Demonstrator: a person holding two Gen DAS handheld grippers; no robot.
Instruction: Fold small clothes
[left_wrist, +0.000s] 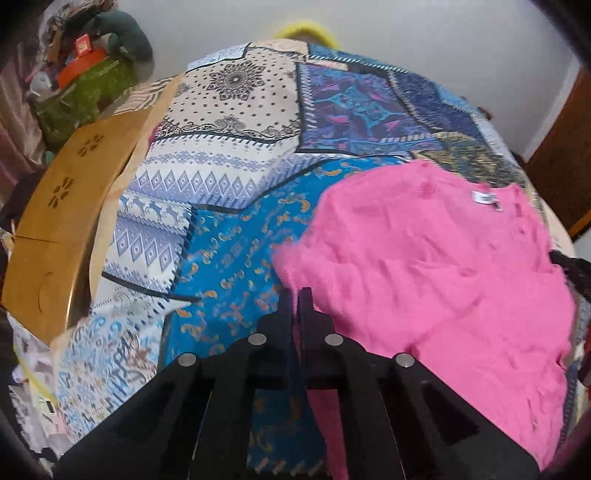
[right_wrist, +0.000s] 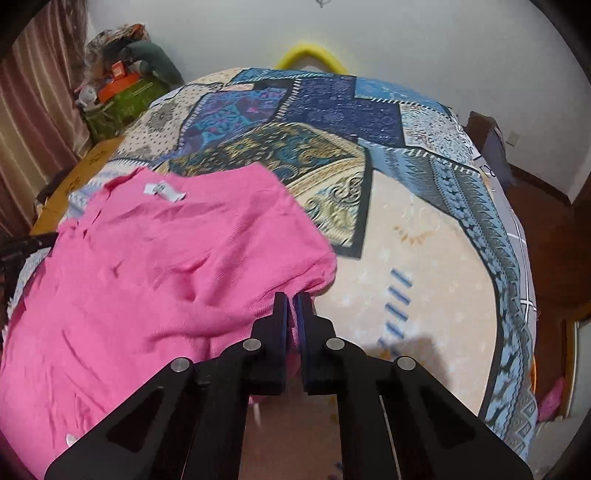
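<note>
Both claws pinch the pink top (left_wrist: 424, 266) (label showing) over the patterned bedspread (left_wrist: 229, 155). The left gripper (left_wrist: 295, 295) nips its left edge, the right gripper (right_wrist: 294, 299) its right edge.

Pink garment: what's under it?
The pink garment lies on the patchwork bedspread, which shows all around it. Whatever sits directly beneath the fabric is covered; both grippers pinch its edges.

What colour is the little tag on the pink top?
White, with faint grey print. The tag on the pink top shows best in the right wrist view.
</note>
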